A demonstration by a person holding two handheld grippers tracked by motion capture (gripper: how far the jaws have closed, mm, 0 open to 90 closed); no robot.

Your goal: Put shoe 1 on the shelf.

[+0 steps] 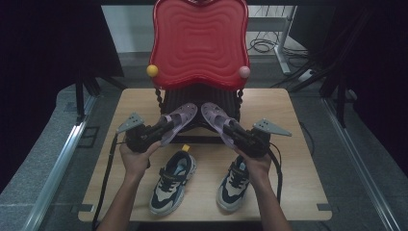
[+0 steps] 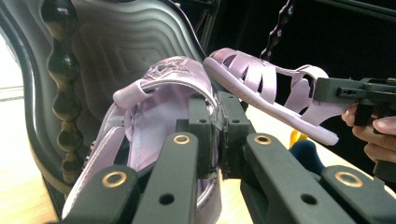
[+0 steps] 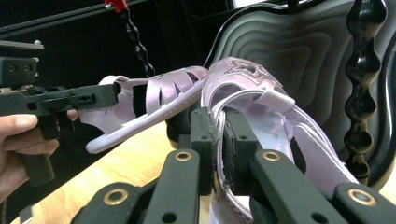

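Note:
Two lilac strappy sandals are held up in front of a black ribbed shelf [image 1: 217, 97]. My left gripper [image 1: 166, 126] is shut on the side wall of the left sandal [image 1: 182, 118], whose toe points at the shelf. In the left gripper view the jaws [image 2: 217, 135] pinch that sandal's [image 2: 154, 98] edge. My right gripper [image 1: 234, 129] is shut on the right sandal [image 1: 215, 117]; in the right gripper view its gripper [image 3: 218, 140] clamps the sandal's [image 3: 266, 98] rim. The two toes nearly meet. Each gripper view also shows the other sandal [image 2: 261, 88] [image 3: 154, 98].
A red wavy panel [image 1: 199, 43] with a yellow knob [image 1: 152, 70] and a pink knob [image 1: 244, 72] rises behind the shelf. Two dark sneakers [image 1: 173, 180] [image 1: 234, 185] stand on the wooden table [image 1: 288, 159] near its front edge, below my hands.

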